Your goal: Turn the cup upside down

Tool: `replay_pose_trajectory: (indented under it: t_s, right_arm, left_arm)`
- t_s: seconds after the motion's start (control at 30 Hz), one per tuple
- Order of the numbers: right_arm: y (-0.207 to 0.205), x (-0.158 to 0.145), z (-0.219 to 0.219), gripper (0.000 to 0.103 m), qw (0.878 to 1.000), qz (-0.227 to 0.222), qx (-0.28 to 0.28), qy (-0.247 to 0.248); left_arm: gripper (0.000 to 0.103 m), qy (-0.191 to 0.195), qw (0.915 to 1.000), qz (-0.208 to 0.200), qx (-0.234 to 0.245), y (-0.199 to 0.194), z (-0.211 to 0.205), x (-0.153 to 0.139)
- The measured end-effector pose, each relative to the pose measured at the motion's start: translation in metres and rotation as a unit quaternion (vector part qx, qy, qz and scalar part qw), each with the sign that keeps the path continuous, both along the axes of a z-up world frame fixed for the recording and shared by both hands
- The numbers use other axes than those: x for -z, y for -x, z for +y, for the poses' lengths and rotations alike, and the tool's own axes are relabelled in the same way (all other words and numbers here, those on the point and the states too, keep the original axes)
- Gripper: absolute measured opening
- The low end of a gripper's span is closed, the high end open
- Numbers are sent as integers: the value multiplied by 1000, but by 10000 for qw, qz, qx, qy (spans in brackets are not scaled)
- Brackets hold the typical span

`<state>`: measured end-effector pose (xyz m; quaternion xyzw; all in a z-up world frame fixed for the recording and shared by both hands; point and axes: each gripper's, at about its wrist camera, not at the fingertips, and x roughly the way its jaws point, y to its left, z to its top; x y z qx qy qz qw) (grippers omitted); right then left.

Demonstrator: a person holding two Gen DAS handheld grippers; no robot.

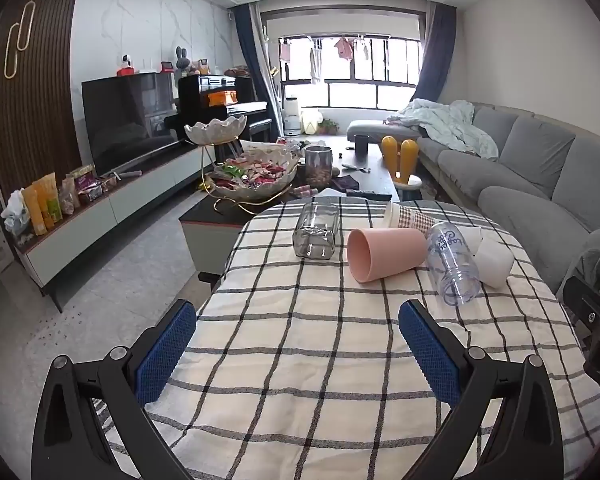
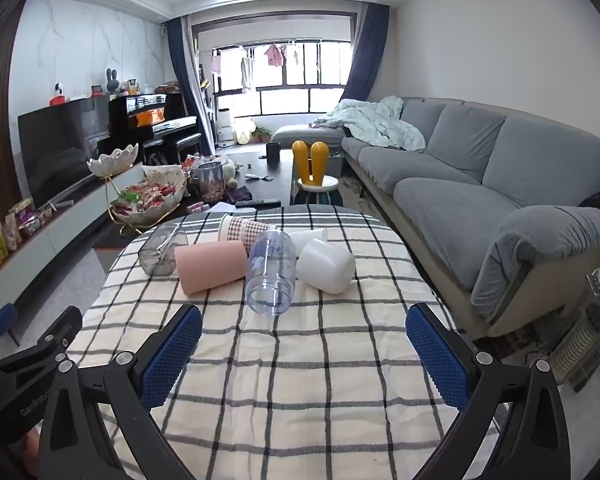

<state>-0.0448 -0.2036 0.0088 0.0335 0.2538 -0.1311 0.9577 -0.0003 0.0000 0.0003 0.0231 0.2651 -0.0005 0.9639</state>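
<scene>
Both hand-held grippers [image 1: 298, 344] [image 2: 304, 348] wide apart

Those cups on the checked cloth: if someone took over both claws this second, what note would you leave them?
Left claw: open, empty, hovering over the near cloth.
Right claw: open, empty, likewise.
All cups lie on their sides on the checked tablecloth: grey glass cup far left, pink cup, clear printed cup with its mouth toward us, white cup on the right, and a checked paper cup behind.
Done: nothing flipped yet.
Left: grip a cup and stand it mouth-down.
</scene>
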Motion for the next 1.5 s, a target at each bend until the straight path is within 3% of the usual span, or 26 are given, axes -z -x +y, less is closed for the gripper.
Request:
replay_pose_trajectory:
  t_s: [1.5]
  right_arm:
    - [1,0,-1,103,10000,-21,-2,-42]
  left_arm:
    - [103,102,9998,133,73,-3,1,4]
